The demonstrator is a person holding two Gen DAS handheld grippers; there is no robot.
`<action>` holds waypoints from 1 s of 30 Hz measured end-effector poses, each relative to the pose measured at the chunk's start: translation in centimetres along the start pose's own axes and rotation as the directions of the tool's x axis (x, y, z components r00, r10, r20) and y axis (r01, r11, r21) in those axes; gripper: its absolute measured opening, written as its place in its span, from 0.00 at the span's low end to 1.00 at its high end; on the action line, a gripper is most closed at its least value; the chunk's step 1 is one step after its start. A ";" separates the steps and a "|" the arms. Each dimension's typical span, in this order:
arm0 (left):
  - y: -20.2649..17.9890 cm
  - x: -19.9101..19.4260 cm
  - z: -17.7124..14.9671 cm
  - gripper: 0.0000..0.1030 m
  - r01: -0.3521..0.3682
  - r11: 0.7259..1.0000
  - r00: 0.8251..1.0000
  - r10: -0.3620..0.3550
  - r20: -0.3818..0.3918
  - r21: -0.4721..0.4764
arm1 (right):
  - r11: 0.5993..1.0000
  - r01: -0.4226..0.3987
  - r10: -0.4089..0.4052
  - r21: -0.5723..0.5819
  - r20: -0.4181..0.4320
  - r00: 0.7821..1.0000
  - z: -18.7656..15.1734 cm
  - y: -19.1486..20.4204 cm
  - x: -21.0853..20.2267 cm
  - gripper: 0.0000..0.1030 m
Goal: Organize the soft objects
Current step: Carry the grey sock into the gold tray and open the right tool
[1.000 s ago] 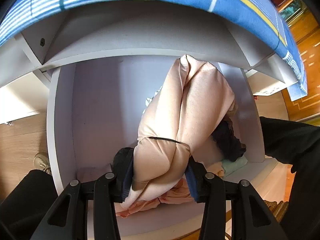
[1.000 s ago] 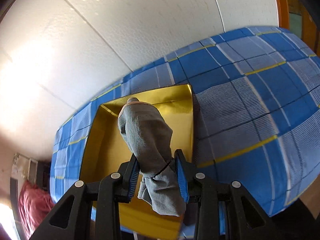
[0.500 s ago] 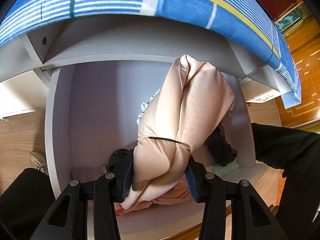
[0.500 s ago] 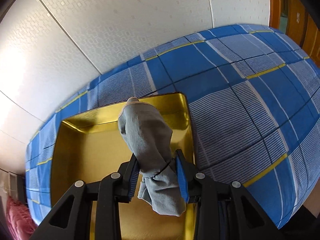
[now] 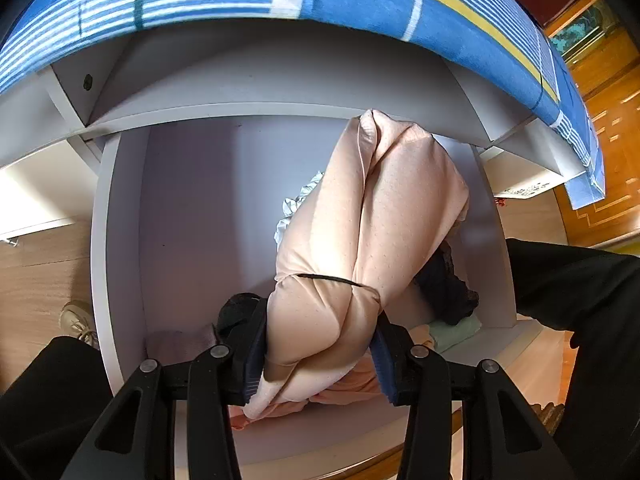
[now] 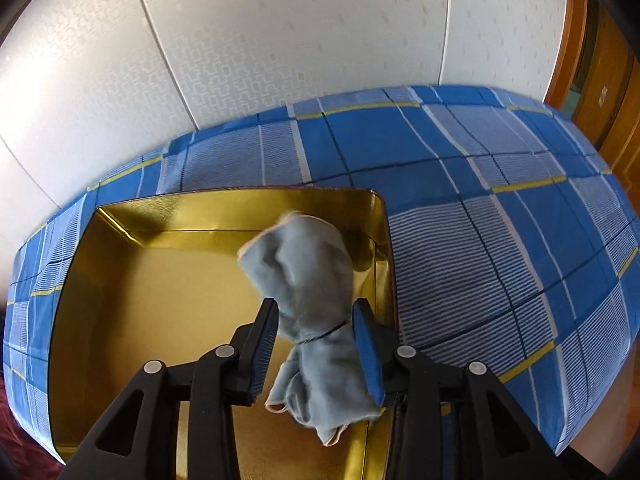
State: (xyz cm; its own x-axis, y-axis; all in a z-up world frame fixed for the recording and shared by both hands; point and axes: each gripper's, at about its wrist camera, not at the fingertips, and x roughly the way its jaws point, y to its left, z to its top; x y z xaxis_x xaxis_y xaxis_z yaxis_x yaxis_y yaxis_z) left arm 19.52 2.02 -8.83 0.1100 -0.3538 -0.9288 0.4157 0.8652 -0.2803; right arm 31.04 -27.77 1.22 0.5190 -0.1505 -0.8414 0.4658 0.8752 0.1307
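Observation:
In the left wrist view my left gripper [image 5: 320,348] is shut on a peach rolled cloth bundle [image 5: 372,232] tied with a thin black band, held above an open white drawer [image 5: 116,248]. In the right wrist view my right gripper [image 6: 316,340] hangs over a gold metal tin [image 6: 152,308] on the blue checked bedcover [image 6: 480,208]. Its jaws are opening, and a grey-blue tied cloth bundle [image 6: 308,276] sits between them with a gap at each pad. The bundle looks slightly blurred.
The drawer holds more soft items: black lace fabric [image 5: 448,284], a mint folded piece [image 5: 456,330], white cloth [image 5: 296,204] and peach fabric [image 5: 348,390]. A person's dark-clothed legs [image 5: 580,280] flank the drawer, with a shoe [image 5: 78,318] on the wood floor. A white wall [image 6: 280,40] stands behind the bed.
My right gripper tilted down over the tin and its jaws spread away from the grey-blue bundle. The left gripper kept its hold on the peach bundle and barely moved.

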 end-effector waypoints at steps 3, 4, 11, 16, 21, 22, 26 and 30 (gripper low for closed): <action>-0.1 0.1 0.0 0.45 -0.004 1.000 1.000 0.004 0.001 0.007 | 1.000 -0.024 0.024 -0.002 0.054 0.998 -0.1 -0.1 -1.5 0.42; -0.2 0.0 0.0 0.45 -0.005 1.000 1.000 0.005 0.003 0.009 | 0.999 -0.034 0.035 -0.008 0.075 0.997 -0.2 -0.1 -2.1 0.42; -0.3 -0.2 -0.3 0.45 -0.020 1.000 1.000 0.020 0.011 0.021 | 0.967 -0.177 0.198 -0.183 0.100 0.975 -3.5 1.9 -5.5 0.42; -0.3 -0.7 -0.6 0.45 -0.029 0.999 0.999 0.028 0.024 0.023 | 0.922 -0.256 0.280 -0.290 0.043 0.959 -7.1 3.7 -6.9 0.42; 0.1 -1.7 -1.4 0.45 -0.012 1.000 0.999 0.013 0.043 -0.018 | 0.871 -0.315 0.339 -0.376 -0.004 0.941 -10.5 5.5 -8.3 0.42; 0.0 -1.9 -1.6 0.45 -0.013 1.000 0.999 0.014 0.047 -0.018 | 0.865 -0.313 0.339 -0.391 -0.003 0.941 -11.1 5.7 -8.6 0.42; -0.2 -2.7 -2.3 0.45 -0.005 1.000 0.998 0.006 0.064 -0.026 | 0.872 -0.313 0.330 -0.377 -0.019 0.944 -12.3 5.3 -8.2 0.42; -0.3 -3.7 -2.8 0.45 0.010 0.999 0.996 -0.007 0.088 -0.038 | 0.873 -0.368 0.383 -0.320 -0.015 0.923 -13.4 3.5 -8.8 0.42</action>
State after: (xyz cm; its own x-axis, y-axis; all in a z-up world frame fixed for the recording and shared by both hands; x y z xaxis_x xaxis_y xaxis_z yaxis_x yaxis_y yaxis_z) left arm 16.46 4.07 -6.00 0.1862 -0.3896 -0.9020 0.3824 0.8743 -0.2988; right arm 18.49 -17.26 2.07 0.6473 0.2034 -0.7346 -0.0135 0.9667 0.2557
